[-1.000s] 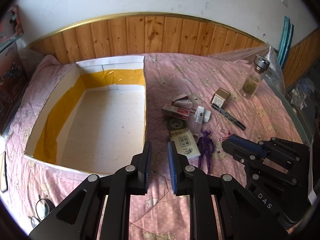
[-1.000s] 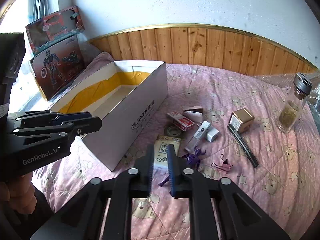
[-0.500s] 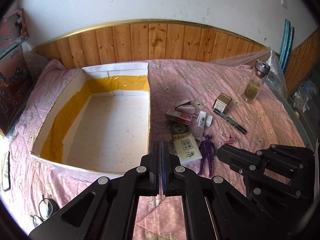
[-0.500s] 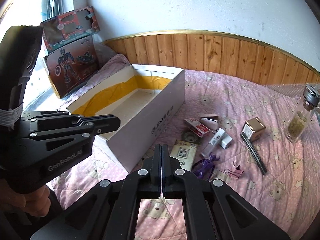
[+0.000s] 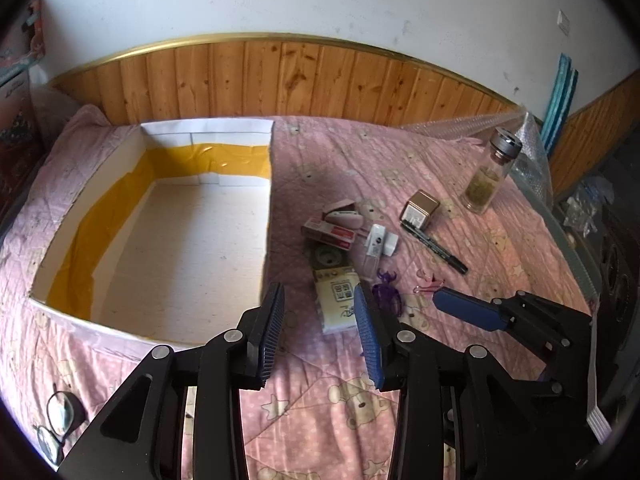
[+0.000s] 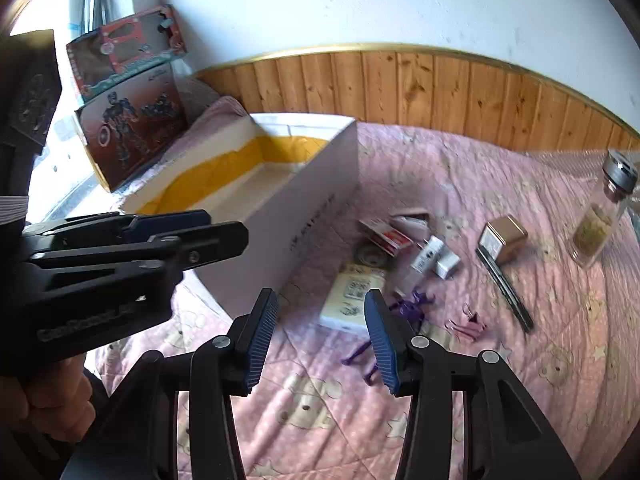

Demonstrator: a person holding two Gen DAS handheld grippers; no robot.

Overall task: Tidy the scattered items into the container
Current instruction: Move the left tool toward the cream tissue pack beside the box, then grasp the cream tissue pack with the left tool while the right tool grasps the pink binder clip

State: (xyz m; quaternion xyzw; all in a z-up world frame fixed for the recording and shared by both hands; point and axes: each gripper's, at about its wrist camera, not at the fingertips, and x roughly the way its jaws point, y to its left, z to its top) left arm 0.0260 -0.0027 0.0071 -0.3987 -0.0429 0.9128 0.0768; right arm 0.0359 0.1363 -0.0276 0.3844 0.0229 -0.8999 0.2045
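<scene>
A white cardboard box (image 5: pixel 268 184) lined with yellow tape lies open and empty on the pink bedspread. Right of it are scattered a tissue pack (image 5: pixel 338 304), a purple figure (image 5: pixel 387 294), a pink binder clip (image 5: pixel 428 284), a black marker (image 5: pixel 436 246), a gold box (image 5: pixel 420 208) and a glass bottle (image 5: pixel 490 178). My left gripper (image 5: pixel 317 294) hovers at the box's near right corner, jaws opening, nothing between them. My right gripper (image 6: pixel 321 298) hangs above the tissue pack (image 6: pixel 350 300) and the figure (image 6: pixel 408 306), jaws also opening and holding nothing.
Toy boxes (image 6: pixel 132 120) lean against the wall left of the bed. Spectacles (image 5: pixel 56 420) lie at the bedspread's near left. Bubble wrap (image 5: pixel 532 152) sits at the far right. A wood-panelled wall bounds the back. A hand (image 6: pixel 44 400) holds the left gripper.
Both grippers closed fully half a second ago and now stand open, wider than a second ago. Neither took hold of anything. The items have not moved.
</scene>
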